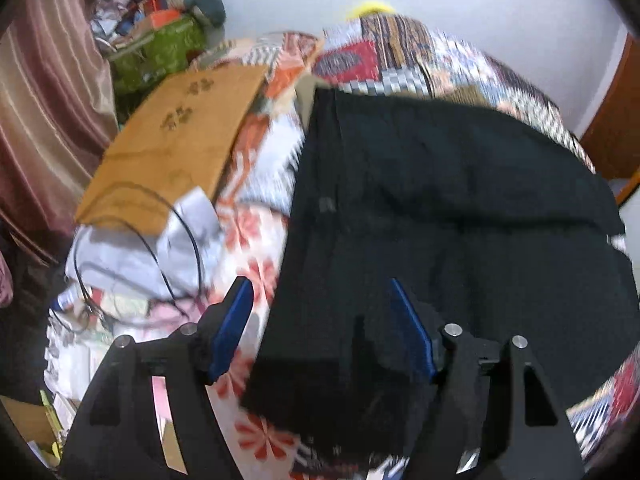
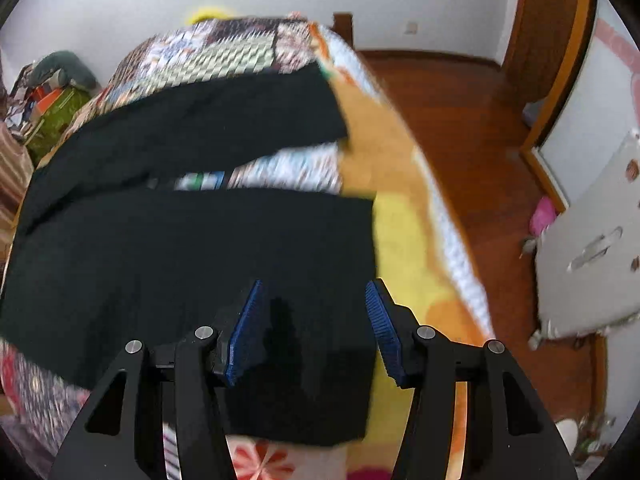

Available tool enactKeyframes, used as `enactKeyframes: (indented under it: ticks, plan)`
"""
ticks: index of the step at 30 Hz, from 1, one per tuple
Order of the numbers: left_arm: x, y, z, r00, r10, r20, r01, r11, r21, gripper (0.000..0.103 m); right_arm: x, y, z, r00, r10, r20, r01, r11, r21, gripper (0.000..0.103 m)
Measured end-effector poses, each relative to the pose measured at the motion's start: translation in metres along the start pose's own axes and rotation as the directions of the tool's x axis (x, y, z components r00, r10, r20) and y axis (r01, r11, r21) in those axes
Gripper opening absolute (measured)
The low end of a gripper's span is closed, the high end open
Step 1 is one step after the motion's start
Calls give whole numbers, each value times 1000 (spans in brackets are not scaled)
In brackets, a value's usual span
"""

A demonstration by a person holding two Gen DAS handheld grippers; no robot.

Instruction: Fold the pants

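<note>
Left wrist: unreadable cardboard [image 1: 176, 148] print.

A bed [image 1: 420, 60] carries everything, covered by a patchwork quilt [image 2: 216, 60] with red-flower patches near the front. Black pants [image 1: 440, 208] lie spread flat on the quilt, the 2 legs slightly apart. Beside them on the bed lie a brown cardboard sheet [image 1: 176, 148], white papers [image 1: 132, 256] and a thin black cable [image 1: 188, 232].

left claw [image 1: 322, 330] and right claw [image 2: 314, 330] both hover with jaws spread wide, gripping nothing.
</note>
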State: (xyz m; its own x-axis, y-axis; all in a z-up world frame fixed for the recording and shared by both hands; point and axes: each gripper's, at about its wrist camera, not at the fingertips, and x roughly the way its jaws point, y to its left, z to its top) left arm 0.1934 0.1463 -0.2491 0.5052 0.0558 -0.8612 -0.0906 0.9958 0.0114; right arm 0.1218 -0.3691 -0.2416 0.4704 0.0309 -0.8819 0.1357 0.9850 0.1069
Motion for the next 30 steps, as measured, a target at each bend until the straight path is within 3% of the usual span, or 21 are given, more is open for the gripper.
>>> enactKeyframes:
  ticks: [7, 11, 19, 24, 30]
  plan:
    - [33, 0, -45, 990, 78, -118, -75, 997, 31, 71, 5, 10, -25, 999, -6, -36, 5, 1000, -28, 51]
    - [33, 6, -56, 996, 57, -74, -58, 998, -4, 70, 7, 7, -23, 999, -1, -48, 0, 1000, -27, 52]
    - [22, 5, -78, 997, 61, -56, -61, 998, -3, 67, 5, 11, -24, 998, -37, -53, 34, 998, -50, 52]
    - [18, 10, -60, 996, 45, -81, -48, 998, -38, 66, -8, 23, -9, 1000, -23, -10, 22, 998, -64, 52]
    - [-7, 7, 4, 998, 4, 56, 0, 998, -61, 66, -20, 51, 41, 996, 25, 87, -12, 990, -140, 52]
